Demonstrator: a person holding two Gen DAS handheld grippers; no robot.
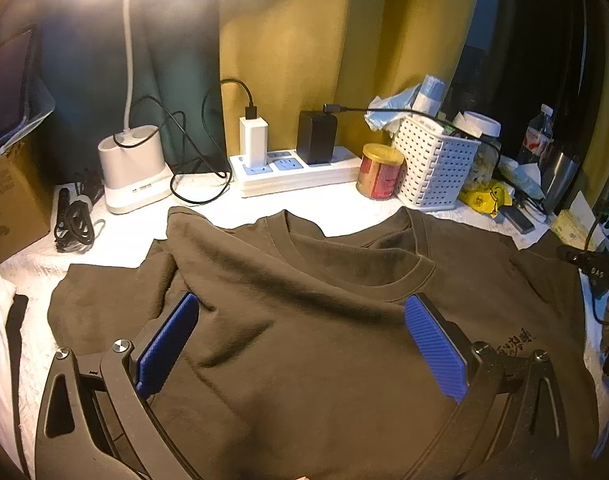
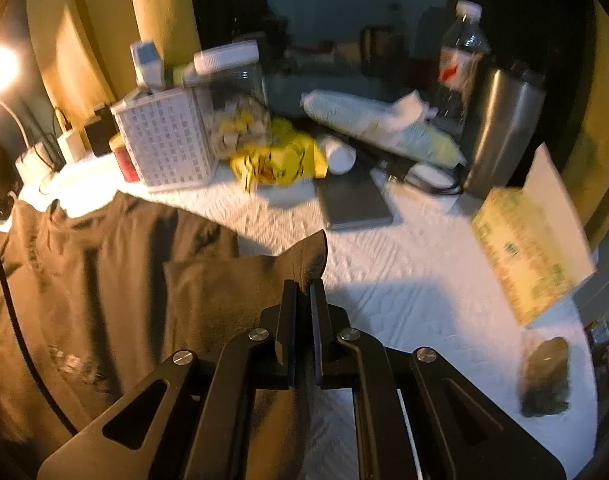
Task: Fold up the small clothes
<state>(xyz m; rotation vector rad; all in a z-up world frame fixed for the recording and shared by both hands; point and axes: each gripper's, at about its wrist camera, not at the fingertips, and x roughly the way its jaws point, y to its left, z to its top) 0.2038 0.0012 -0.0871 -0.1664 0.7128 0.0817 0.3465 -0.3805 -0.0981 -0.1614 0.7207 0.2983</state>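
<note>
Here, right gripper (image 2: 303, 296) clamped on shirt (image 1: 304, 320) sleeve, left gripper (image 1: 300, 316) apart above it.

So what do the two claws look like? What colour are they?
Both are black, with flat arms that have long cut-out holes and round silver screws at the joints. The left claw has bright blue, bumpy pads on the inside of its two fingers. The right claw has the same black frame and silver screws, with only a thin strip of blue showing on the inside of one finger.
</note>
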